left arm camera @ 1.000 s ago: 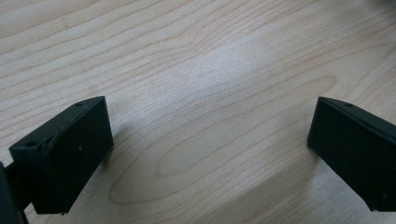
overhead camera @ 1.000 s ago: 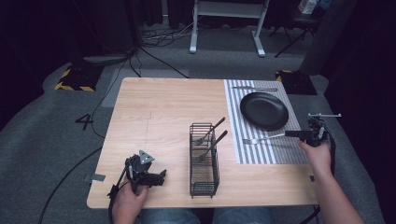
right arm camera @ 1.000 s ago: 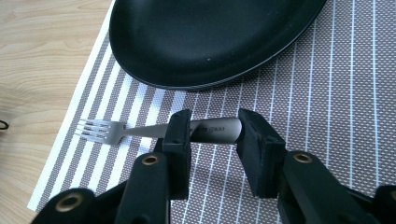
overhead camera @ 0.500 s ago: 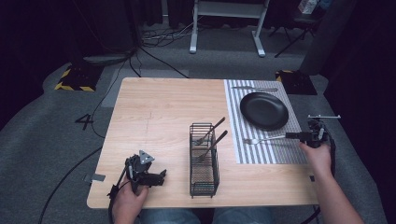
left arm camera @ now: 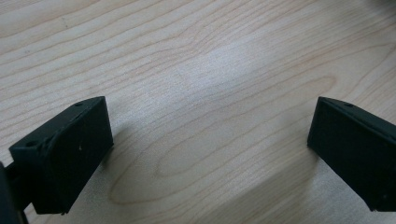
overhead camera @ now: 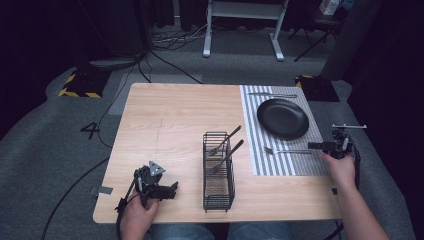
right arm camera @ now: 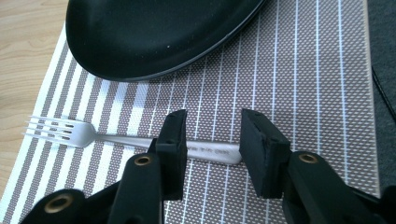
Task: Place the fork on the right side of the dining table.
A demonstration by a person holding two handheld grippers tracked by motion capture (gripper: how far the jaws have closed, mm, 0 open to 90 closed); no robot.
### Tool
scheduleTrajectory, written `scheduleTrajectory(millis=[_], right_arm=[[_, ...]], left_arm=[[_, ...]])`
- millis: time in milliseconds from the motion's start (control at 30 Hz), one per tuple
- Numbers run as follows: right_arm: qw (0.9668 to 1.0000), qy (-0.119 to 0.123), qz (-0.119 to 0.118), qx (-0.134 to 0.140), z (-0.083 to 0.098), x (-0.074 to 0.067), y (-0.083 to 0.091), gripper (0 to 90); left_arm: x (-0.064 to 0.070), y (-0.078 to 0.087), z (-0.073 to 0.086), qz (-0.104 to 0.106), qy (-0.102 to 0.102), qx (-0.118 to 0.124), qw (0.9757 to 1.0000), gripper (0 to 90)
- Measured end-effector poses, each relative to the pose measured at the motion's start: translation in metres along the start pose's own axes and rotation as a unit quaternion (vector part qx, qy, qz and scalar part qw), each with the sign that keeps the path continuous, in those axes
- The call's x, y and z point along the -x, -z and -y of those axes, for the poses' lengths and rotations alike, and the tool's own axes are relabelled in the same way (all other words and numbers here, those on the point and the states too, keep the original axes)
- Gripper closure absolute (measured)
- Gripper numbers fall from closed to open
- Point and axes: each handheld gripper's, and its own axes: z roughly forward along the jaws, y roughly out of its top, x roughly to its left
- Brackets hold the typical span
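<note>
1. Looking down from the high view, we see a wood bench (overhead camera: 175, 115) with a striped mat (overhead camera: 280, 160) at its right side.
2. We see a black plate (overhead camera: 282, 118) on the mat.
3. We see a fork (right arm camera: 70, 132) lying flat on the mat, just beside the plate. Its prongs point toward the middle of the bench.
4. We hold the right hand-held gripper (right arm camera: 212, 142) low over the fork's handle. Its jaws stand about half open, one on each side of the handle, and they have just been opening. The pads do not press on the fork, so it lies loose.
5. We see the right hand (overhead camera: 341, 170) at the right edge of the bench.
6. We hold the left hand-held gripper (overhead camera: 159, 187) at the near left of the bench. Its jaws are wide open over bare wood, with nothing between them.
7. We see a black wire basket (overhead camera: 218, 172) near the middle of the bench, with two utensils leaning inside it.
8. We see a knife (overhead camera: 272, 94) on the mat on the far side of the plate.
</note>
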Motion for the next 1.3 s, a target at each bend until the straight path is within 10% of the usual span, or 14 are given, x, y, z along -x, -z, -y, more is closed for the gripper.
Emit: scheduleTrajectory(millis=[600,1300], right_arm=[[0.9961,0.076,-0.003,0.043,-0.005,-0.036,0.030,58.2],[0.9752,0.194,-0.069,0.081,0.008,-0.114,0.080,41.7]], left_arm=[[0.000,0.000,0.000,0.000,0.000,0.000,1.0000,0.2],[0.000,0.000,0.001,0.000,0.002,0.001,1.0000,0.2]])
